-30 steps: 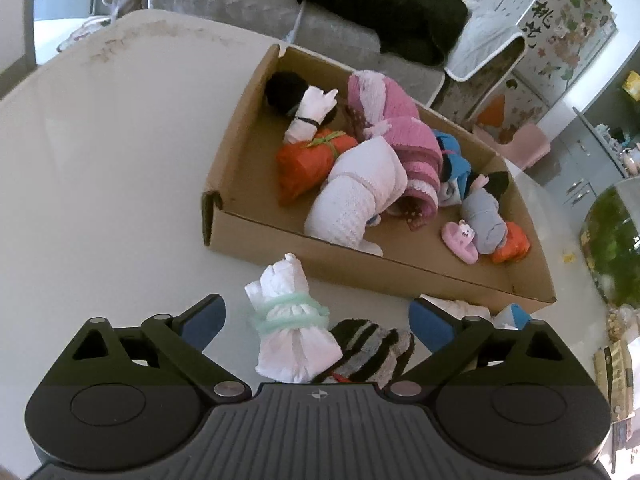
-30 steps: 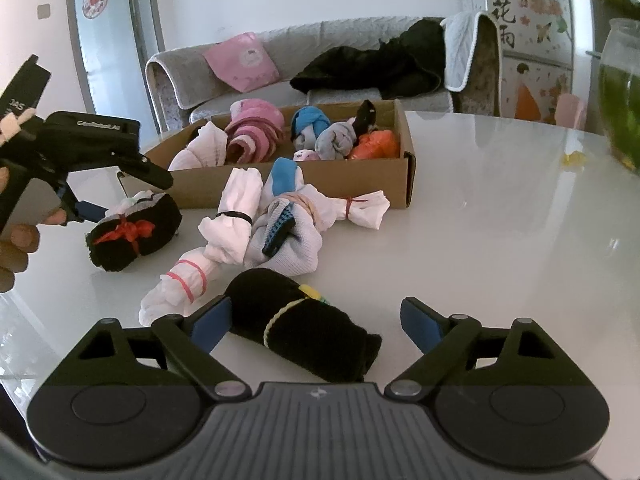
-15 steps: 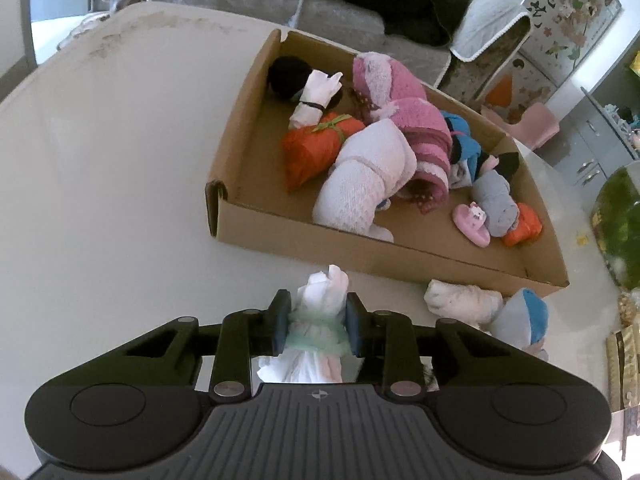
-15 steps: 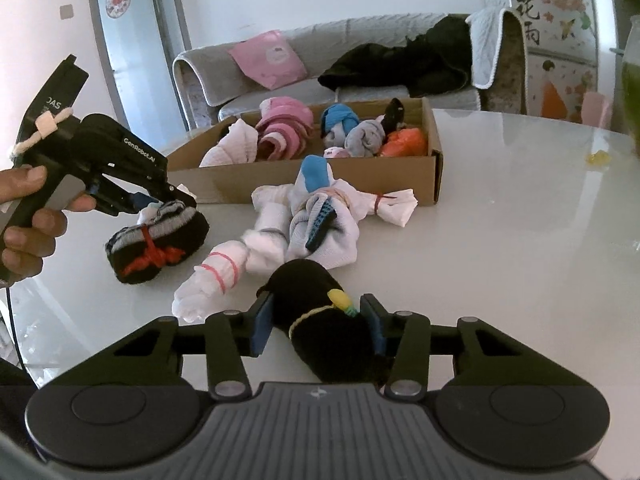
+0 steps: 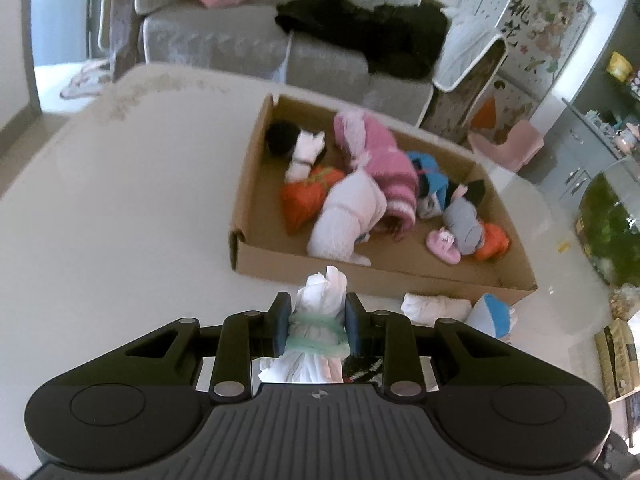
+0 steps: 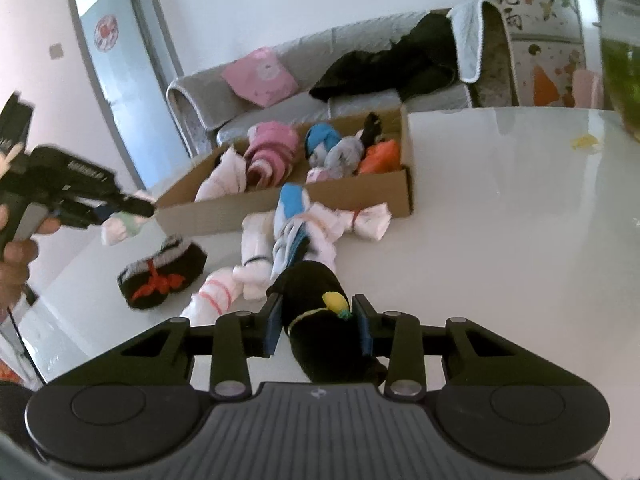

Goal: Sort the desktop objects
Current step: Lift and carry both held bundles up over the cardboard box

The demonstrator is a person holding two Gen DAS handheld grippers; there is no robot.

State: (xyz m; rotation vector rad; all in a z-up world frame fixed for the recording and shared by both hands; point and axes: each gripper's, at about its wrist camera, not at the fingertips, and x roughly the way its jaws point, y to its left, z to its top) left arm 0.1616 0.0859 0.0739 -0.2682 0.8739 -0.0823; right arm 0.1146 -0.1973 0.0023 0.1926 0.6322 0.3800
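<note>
A cardboard box (image 6: 288, 208) sits on the table (image 6: 500, 240), with a sofa (image 6: 360, 100) behind it. Several sock bundles (image 5: 360, 184) lie in the box. In front of the box, more bundles (image 6: 304, 232) lie heaped on the table, and one banded roll (image 6: 162, 278) lies to their left. A further bundle (image 6: 120, 226) hangs left of the box, seemingly clear of the table. A glass bowl (image 6: 620, 52) stands far right.

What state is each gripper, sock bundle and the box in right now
Left gripper: shut on white sock bundle, lifted.
Right gripper: jaws closing on black sock bundle.
Cardboard box: open, partly filled.
Black striped bundle: lying on table.
</note>
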